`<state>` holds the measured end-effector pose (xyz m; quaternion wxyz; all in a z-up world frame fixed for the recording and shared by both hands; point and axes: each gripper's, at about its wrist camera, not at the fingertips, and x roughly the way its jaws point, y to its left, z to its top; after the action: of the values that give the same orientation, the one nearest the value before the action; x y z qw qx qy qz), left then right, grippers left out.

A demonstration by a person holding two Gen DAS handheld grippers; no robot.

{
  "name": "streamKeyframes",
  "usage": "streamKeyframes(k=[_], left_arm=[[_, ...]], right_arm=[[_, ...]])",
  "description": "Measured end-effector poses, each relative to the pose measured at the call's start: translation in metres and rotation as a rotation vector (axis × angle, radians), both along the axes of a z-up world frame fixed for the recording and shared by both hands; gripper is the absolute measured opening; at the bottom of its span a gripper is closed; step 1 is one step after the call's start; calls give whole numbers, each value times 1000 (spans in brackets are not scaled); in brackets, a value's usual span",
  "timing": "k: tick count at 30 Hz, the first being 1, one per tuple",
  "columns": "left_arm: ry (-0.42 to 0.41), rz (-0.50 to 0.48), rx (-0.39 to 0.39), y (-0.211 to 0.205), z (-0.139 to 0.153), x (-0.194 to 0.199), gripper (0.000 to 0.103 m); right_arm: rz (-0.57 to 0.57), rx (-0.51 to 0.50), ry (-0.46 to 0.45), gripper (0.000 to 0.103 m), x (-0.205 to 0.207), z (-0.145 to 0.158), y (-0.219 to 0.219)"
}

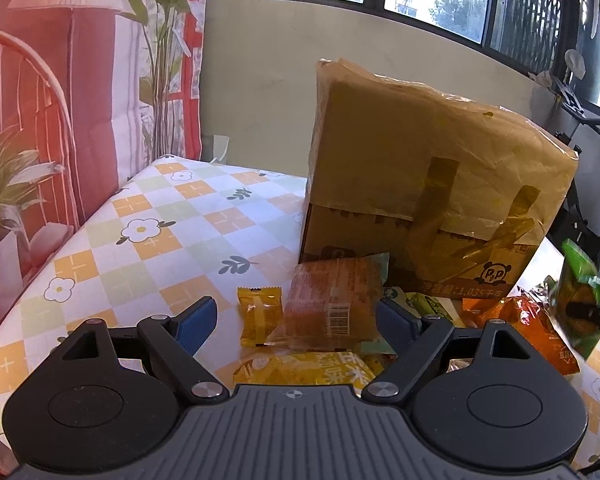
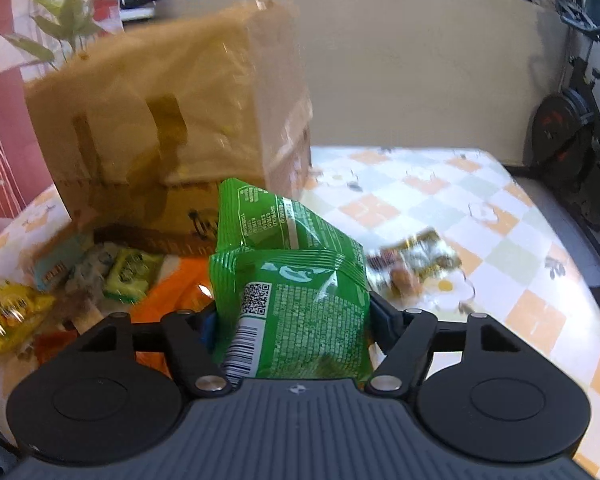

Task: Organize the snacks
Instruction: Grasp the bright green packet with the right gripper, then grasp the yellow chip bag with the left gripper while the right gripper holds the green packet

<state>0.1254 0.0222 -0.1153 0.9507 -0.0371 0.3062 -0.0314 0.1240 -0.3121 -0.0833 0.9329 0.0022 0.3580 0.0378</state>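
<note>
My right gripper (image 2: 294,320) is shut on a green snack bag (image 2: 296,292), which stands upright between its pads. The left wrist view shows that bag (image 1: 580,280) lifted at the far right. My left gripper (image 1: 296,320) is open over the snack pile. A translucent orange packet (image 1: 332,304) lies between its fingers, close to the right pad and well away from the left one. A small yellow packet (image 1: 260,316) lies beside it, and a yellow bag (image 1: 300,368) sits under the gripper's body.
A tall cardboard box (image 1: 420,168) wrapped in yellowish plastic stands behind the pile on the checked tablecloth (image 1: 160,240). More snacks lie around: an orange bag (image 2: 172,296), a pale green packet (image 2: 130,272), a dark gold packet (image 2: 416,260). An exercise bike (image 2: 568,128) stands past the table's right edge.
</note>
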Motion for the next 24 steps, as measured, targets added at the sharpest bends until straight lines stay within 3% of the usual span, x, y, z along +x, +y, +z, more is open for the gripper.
streamKeyframes(k=[9,24], left_arm=[[-5,-16,1,-3,2,-1,88],[13,-21,-2,5,4,-10,88]], right_arm=[[44,44,-64,70,0,25,14],[71,109,-85,70,3,26,41]])
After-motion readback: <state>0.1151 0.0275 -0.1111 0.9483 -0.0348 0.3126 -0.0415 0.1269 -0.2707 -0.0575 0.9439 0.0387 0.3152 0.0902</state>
